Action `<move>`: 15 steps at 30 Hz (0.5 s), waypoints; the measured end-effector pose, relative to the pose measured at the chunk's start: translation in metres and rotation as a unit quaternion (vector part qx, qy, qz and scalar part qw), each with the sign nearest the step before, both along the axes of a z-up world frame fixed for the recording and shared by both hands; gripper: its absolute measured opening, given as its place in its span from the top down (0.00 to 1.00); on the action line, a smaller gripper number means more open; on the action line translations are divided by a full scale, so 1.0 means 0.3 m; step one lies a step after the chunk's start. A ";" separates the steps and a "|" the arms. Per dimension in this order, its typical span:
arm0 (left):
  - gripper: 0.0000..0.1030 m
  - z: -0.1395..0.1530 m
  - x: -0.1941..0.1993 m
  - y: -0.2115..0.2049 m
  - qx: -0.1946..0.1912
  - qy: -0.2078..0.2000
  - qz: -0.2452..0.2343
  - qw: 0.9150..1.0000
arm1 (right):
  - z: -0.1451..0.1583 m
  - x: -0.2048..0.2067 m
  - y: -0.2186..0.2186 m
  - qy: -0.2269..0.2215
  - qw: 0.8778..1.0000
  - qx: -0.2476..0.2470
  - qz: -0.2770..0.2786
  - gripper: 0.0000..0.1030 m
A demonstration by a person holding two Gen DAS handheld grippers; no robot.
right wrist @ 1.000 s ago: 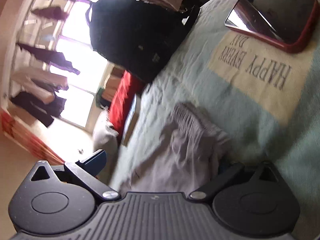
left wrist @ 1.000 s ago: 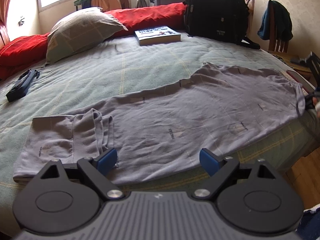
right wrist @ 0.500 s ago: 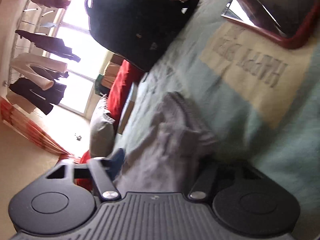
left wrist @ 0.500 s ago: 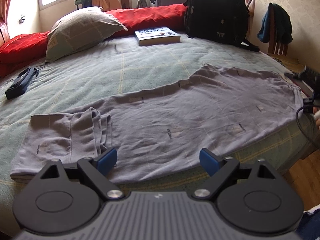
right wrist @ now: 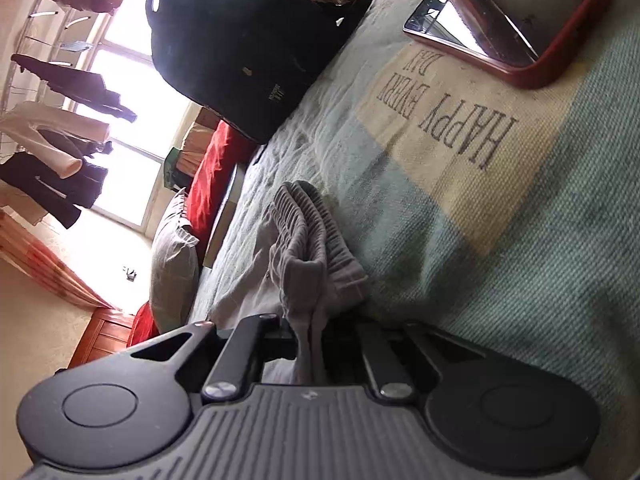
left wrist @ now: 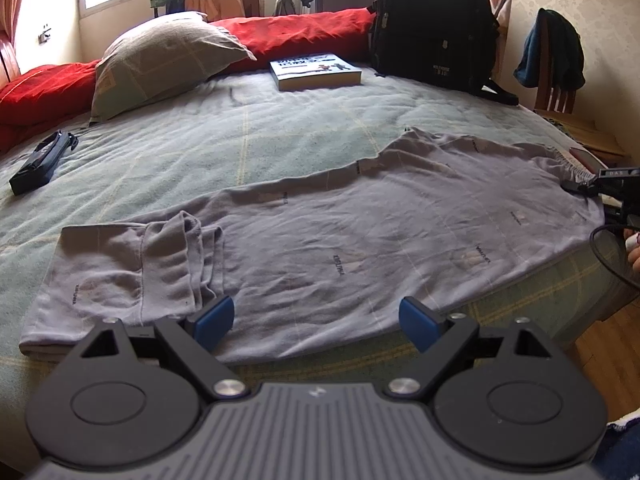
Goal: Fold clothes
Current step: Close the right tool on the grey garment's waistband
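Grey trousers [left wrist: 340, 236] lie flat across the green bed, leg ends folded over at the left, ribbed waistband at the right. My left gripper [left wrist: 316, 318] is open and empty, hovering over the garment's near edge. My right gripper [right wrist: 310, 344] is shut on the waistband [right wrist: 308, 240] of the trousers at the bed's right edge; the cloth bunches between its closed fingers. The right gripper also shows in the left wrist view [left wrist: 612, 184] at the waistband corner.
A book [left wrist: 314, 70], a black backpack [left wrist: 432, 28], a pillow [left wrist: 164, 56] and red bedding [left wrist: 296, 34] lie at the far side. A black strap [left wrist: 40, 160] lies left. A red-framed mirror [right wrist: 512, 20] lies by the waistband. A chair [left wrist: 556, 60] stands right.
My right gripper has closed on the waistband, which now bunches between its fingers. The left gripper stayed open and drew slightly back from the trousers.
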State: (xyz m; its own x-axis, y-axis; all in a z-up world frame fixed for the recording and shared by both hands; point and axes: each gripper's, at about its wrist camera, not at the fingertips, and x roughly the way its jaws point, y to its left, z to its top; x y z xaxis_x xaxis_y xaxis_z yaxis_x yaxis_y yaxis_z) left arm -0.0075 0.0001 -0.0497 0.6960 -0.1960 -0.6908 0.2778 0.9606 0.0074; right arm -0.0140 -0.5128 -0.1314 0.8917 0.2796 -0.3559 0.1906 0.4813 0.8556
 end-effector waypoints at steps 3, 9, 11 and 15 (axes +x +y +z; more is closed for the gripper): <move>0.13 -0.001 0.001 -0.003 0.002 0.001 -0.001 1.000 | 0.003 -0.005 0.002 -0.001 1.000 -0.008 0.001 0.93; 0.13 -0.004 0.003 -0.003 0.006 0.003 0.000 1.000 | 0.027 -0.007 0.027 0.008 0.998 -0.058 0.002 0.92; 0.13 -0.006 0.005 -0.002 0.006 0.004 0.001 1.000 | 0.033 -0.007 0.036 0.012 0.997 -0.074 0.003 0.93; 0.13 -0.010 0.007 0.000 0.006 0.007 0.002 1.000 | 0.027 -0.009 0.015 0.020 0.998 -0.051 0.005 0.93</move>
State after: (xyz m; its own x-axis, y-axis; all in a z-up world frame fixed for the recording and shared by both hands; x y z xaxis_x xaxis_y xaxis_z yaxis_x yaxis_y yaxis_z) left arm -0.0053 0.0001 -0.0526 0.6874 -0.1839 -0.7026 0.2736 0.9617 0.0160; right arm -0.0166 -0.5082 -0.1233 0.8734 0.2491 -0.4184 0.2181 0.5681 0.7935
